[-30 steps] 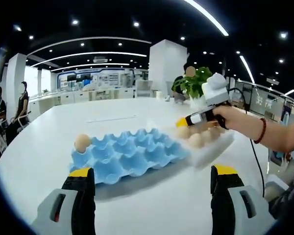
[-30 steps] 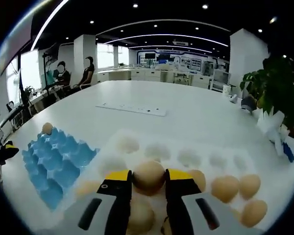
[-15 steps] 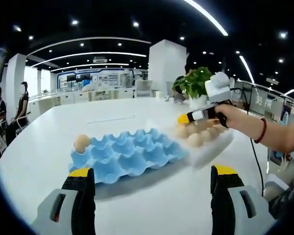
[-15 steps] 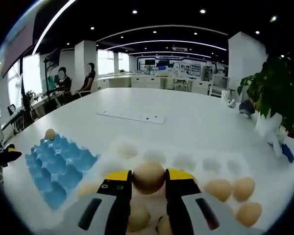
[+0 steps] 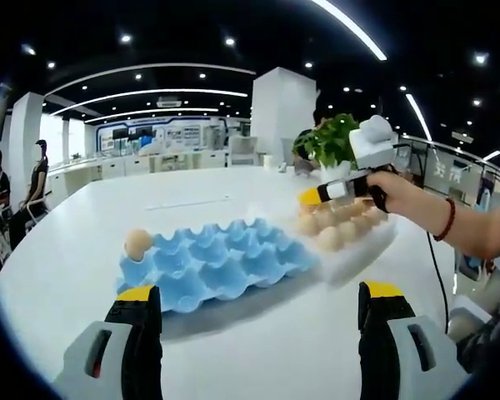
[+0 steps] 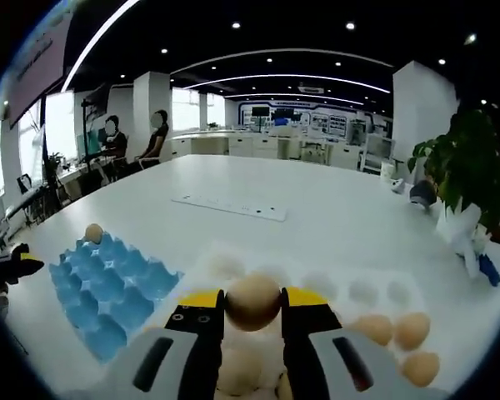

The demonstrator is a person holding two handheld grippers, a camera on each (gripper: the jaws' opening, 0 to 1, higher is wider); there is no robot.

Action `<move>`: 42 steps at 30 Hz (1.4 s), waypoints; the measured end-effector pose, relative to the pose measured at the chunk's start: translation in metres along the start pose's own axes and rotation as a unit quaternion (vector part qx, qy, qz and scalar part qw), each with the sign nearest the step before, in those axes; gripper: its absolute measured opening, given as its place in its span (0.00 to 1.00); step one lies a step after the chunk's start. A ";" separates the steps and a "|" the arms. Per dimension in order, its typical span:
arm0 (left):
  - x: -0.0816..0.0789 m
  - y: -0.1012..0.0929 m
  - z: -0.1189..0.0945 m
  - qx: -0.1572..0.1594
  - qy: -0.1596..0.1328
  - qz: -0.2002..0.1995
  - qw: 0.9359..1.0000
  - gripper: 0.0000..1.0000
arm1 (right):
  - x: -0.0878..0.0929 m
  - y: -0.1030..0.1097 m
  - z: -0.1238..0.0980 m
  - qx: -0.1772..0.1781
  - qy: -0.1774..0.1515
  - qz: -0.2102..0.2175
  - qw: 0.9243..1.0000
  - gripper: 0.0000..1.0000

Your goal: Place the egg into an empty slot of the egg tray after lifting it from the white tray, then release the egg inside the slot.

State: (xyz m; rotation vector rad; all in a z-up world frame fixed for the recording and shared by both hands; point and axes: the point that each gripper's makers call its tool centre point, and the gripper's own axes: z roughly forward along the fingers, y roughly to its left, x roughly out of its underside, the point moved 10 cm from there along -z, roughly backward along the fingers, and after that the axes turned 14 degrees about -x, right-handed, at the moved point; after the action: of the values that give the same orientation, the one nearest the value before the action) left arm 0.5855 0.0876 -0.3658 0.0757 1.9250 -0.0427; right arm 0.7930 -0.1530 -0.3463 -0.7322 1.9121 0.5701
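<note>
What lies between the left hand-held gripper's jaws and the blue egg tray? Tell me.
Bare white table, seen in the left gripper view, between the left hand-held gripper and the blue moulded egg tray.

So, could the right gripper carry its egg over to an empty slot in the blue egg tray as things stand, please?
Probably yes: the right gripper holds the egg above the white tray, and the blue egg tray alongside shows open slots with nothing between.

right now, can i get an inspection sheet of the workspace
surface: white table, bare near the left gripper.
job's things: blue egg tray with one egg in a corner slot; white tray holding several eggs; held egg.
clutter: white power strip farther back.
grippers: right gripper shut on the held egg above the white tray; left gripper open, holding nothing.
cables: dark cable by the person's arm.
surroundings: potted plant, seated people in the background.
</note>
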 end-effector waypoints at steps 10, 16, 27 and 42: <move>-0.001 -0.001 -0.001 0.002 0.000 0.001 1.000 1.00 | -0.007 0.015 0.006 -0.015 -0.003 -0.022 1.000 0.28; -0.001 -0.001 -0.002 0.002 0.001 0.003 1.000 1.00 | -0.009 0.021 0.009 -0.026 -0.002 -0.022 0.999 0.28; 0.000 0.003 0.002 0.005 0.005 0.003 1.000 1.00 | -0.018 0.048 0.022 -0.055 -0.005 -0.038 0.998 0.28; 0.003 -0.002 -0.004 0.006 0.008 0.004 1.000 1.00 | -0.025 0.087 0.048 -0.097 0.004 -0.062 0.993 0.28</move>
State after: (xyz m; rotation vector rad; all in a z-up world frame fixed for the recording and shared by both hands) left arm 0.5808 0.0857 -0.3677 0.0928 1.9397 -0.0491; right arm 0.7703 -0.0532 -0.3373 -0.9720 1.8209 0.6830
